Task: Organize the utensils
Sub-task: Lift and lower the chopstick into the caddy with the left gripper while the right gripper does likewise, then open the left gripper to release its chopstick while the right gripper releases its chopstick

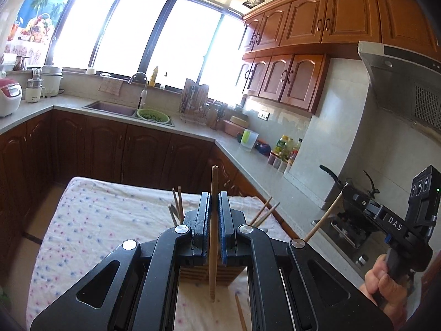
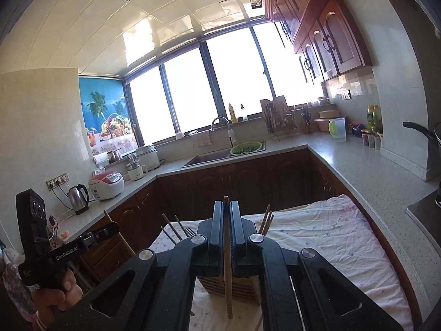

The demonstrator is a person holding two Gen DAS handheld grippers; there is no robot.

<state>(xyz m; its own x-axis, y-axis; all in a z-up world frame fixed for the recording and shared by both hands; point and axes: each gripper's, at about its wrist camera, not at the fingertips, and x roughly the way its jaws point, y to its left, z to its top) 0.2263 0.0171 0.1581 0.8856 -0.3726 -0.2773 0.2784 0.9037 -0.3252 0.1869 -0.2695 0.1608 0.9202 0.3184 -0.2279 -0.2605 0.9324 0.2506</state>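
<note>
My left gripper (image 1: 214,197) is shut on a brown wooden chopstick (image 1: 213,270) that stands upright between its pads, above the cloth-covered table (image 1: 96,220). Just beyond it stands a slatted wooden utensil holder (image 1: 193,274) with several chopsticks (image 1: 179,202) sticking out. My right gripper (image 2: 226,205) is shut on a second, paler chopstick (image 2: 227,289), also upright, over the same holder (image 2: 242,289). In the left wrist view the right gripper (image 1: 343,186) shows at the right edge with its chopstick (image 1: 323,216) slanting down. In the right wrist view the left gripper (image 2: 111,227) shows at the left.
One loose chopstick (image 1: 240,313) lies on the cloth near the front. A kitchen counter (image 2: 358,162) wraps around the table, with a sink (image 2: 209,157), a green colander (image 2: 245,148), a dish rack (image 2: 278,122), a kettle (image 2: 78,198) and a rice cooker (image 2: 106,184). A hand (image 1: 384,282) grips the right tool.
</note>
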